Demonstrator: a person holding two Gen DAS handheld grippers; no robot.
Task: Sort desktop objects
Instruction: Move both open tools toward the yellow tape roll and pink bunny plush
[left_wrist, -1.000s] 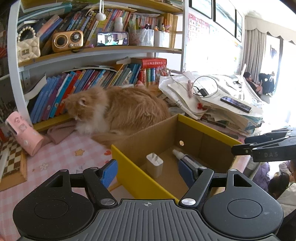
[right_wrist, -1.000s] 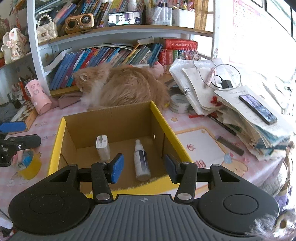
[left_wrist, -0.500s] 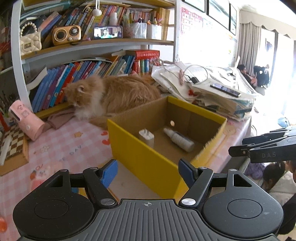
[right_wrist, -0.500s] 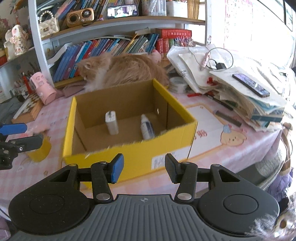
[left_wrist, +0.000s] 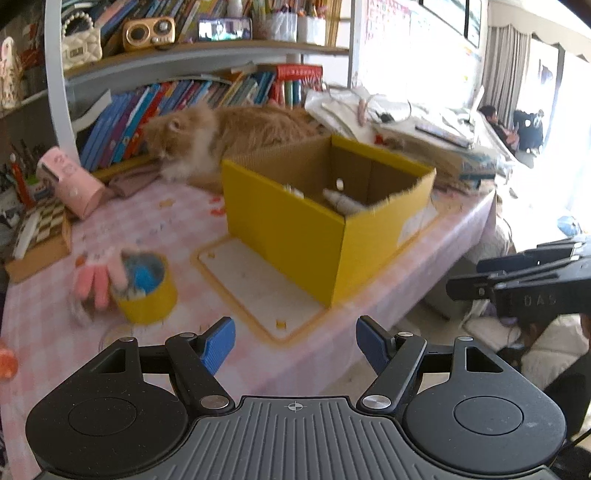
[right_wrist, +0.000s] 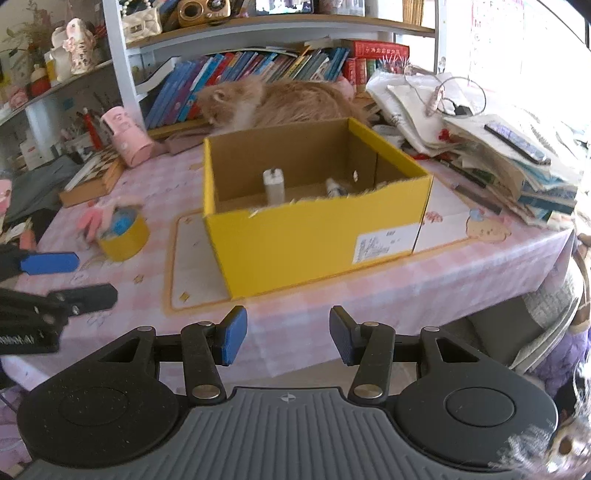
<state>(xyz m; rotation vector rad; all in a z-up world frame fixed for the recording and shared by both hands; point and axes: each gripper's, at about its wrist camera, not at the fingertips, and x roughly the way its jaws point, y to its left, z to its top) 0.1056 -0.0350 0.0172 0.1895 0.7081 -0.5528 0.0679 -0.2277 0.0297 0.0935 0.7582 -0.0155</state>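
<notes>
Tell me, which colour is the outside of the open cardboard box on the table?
Yellow; the open cardboard box shows best in the right wrist view.

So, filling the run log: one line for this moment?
left gripper: open, empty | right gripper: open, empty | yellow box: holds charger, bottle

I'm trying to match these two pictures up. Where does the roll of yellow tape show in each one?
Left wrist view: the roll of yellow tape sits lower left on the pink checked tablecloth, left of the yellow cardboard box.
Right wrist view: the same roll sits at middle left, again left of the box.
Shared landmark: the orange cat lying behind the box.
</notes>
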